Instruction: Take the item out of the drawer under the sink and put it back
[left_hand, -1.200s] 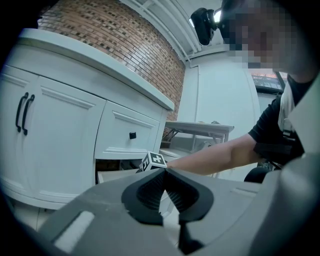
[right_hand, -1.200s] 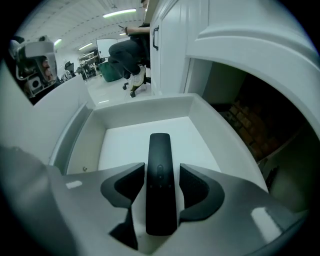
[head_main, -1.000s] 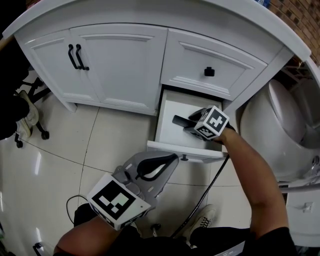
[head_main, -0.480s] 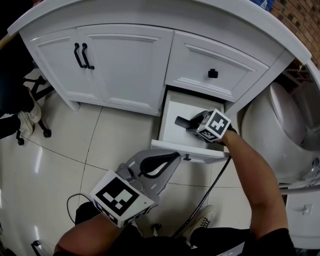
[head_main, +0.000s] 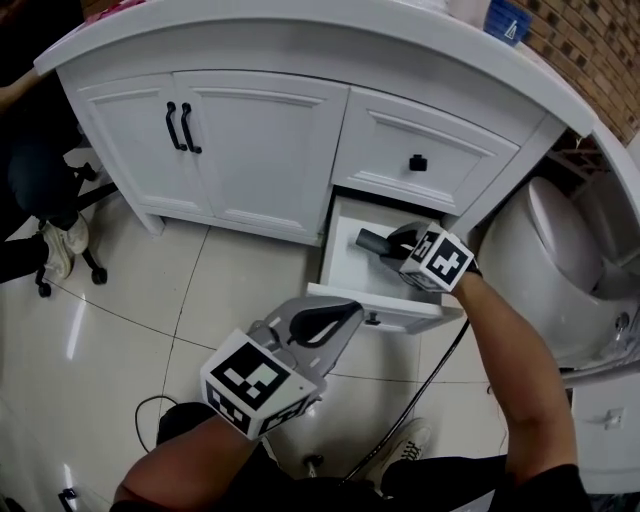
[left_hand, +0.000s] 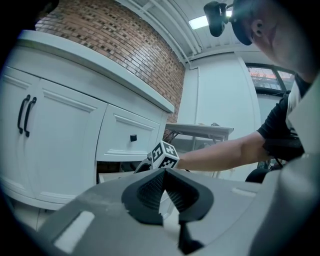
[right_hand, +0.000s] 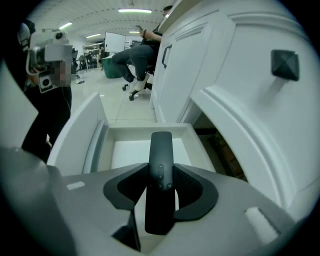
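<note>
Here, left gripper (left_hand: 164, 173) (head_main: 347, 309): jaws together, nothing between them; it is held just in front of the drawer (head_main: 338, 262) (right_hand: 93, 131), outside its front panel.
Right gripper (right_hand: 160, 173) (head_main: 388, 243): above the open drawer; jaws have just been closing and clamp the remote.
Remote (right_hand: 161, 146) (head_main: 367, 240): black, lengthwise between the pads, far end past the fingertips, over the drawer's white floor.
Hidden: in the head view the marker cube (head_main: 440, 260) covers the remote's rear; the cavity behind the drawer is dark.

grey plastic left gripper (head_main: 348, 312) and right gripper (head_main: 392, 246), each with black ribbed pads (left_hand: 149, 191) and a white cube of black square markers (head_main: 262, 385); black short sleeve (head_main: 545, 488), thin black cable (head_main: 425, 368).
</note>
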